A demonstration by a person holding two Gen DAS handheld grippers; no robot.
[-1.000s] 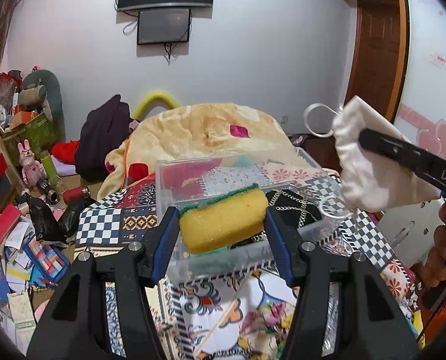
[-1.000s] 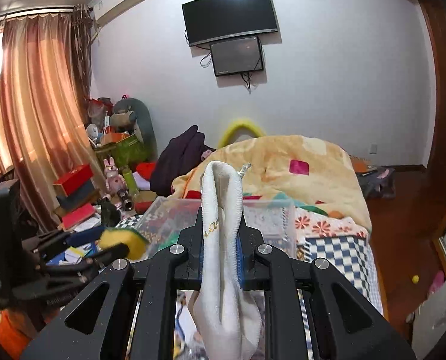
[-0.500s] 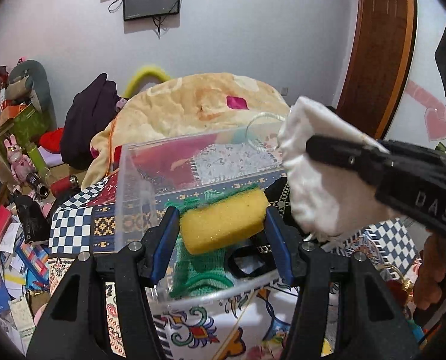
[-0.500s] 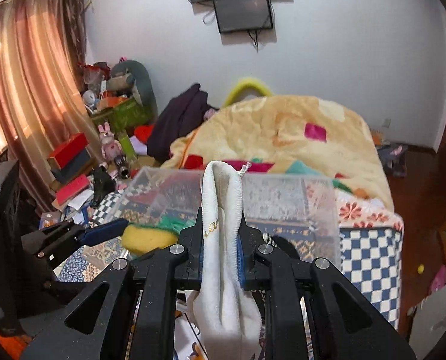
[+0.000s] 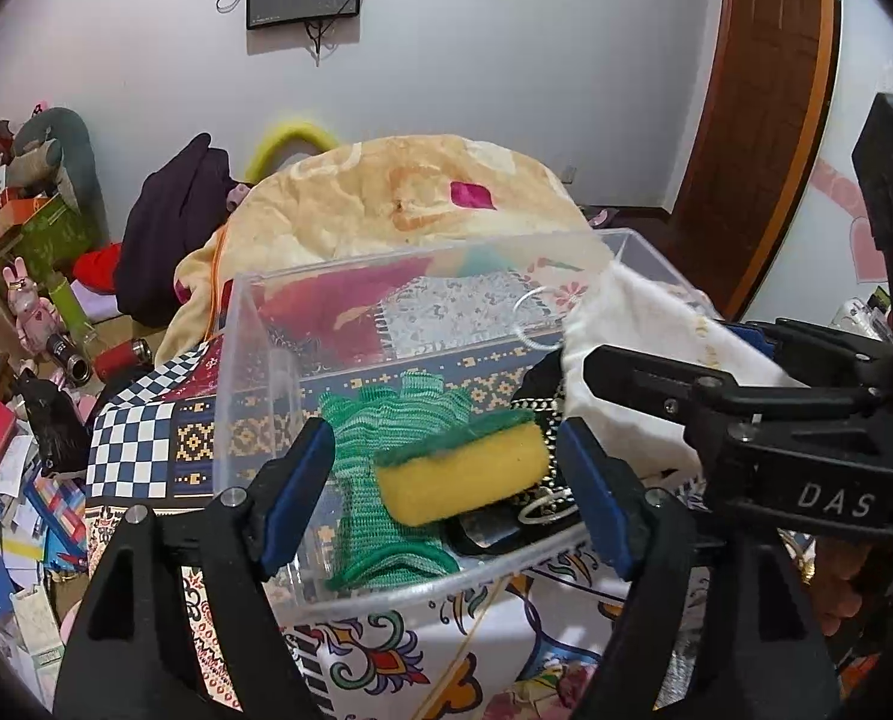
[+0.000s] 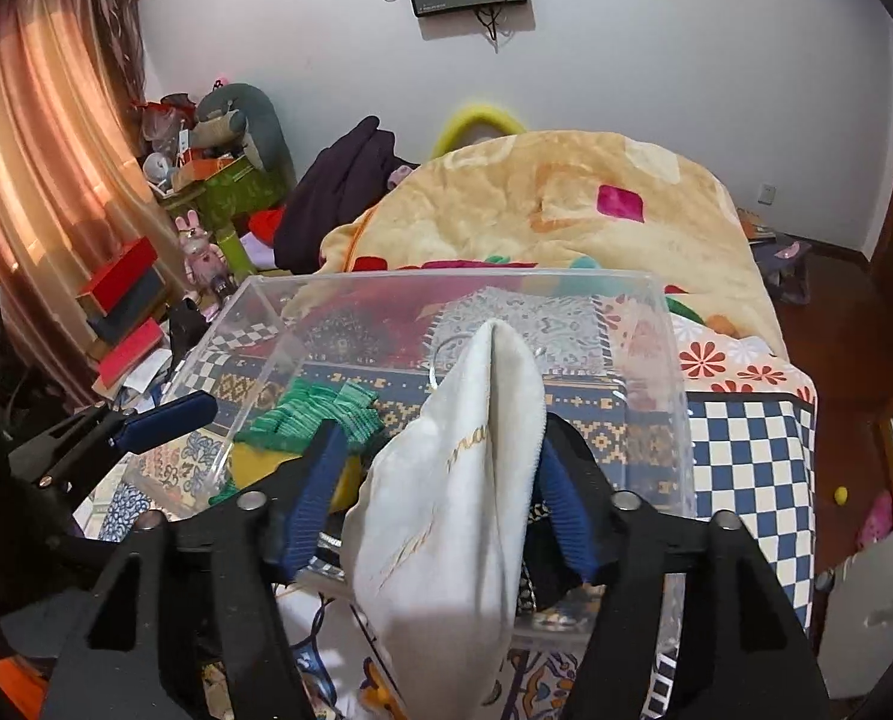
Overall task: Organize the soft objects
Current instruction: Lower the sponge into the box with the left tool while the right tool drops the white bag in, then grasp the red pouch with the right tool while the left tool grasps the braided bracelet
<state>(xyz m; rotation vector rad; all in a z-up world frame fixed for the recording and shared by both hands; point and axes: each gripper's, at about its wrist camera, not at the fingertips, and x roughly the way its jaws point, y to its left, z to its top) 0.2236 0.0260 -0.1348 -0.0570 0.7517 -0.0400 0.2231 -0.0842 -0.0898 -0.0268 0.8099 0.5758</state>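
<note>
A clear plastic box (image 5: 248, 372) stands on the patterned bed; it also shows in the right wrist view (image 6: 674, 396). My left gripper (image 5: 446, 474) is open over the box. The yellow sponge with a green top (image 5: 464, 471) lies loose between its fingers, over a green knitted cloth (image 5: 380, 480). My right gripper (image 6: 440, 468) is open, its jaws wide apart. A white cloth pouch (image 6: 452, 498) sits between them over the box's near rim; it also shows in the left wrist view (image 5: 638, 348). A black item with a chain (image 5: 542, 396) lies in the box.
A beige blanket heap (image 5: 416, 198) and a dark jacket (image 5: 170, 228) lie behind the box. Clutter of boxes, toys and papers (image 5: 20, 360) fills the floor at left. A wooden door (image 5: 764, 90) stands at right. Curtains (image 6: 38, 150) hang at left.
Both grippers have moved forward and down over the box. Both jaws have opened: the sponge is let go and tilts, and the white pouch is released and sags.
</note>
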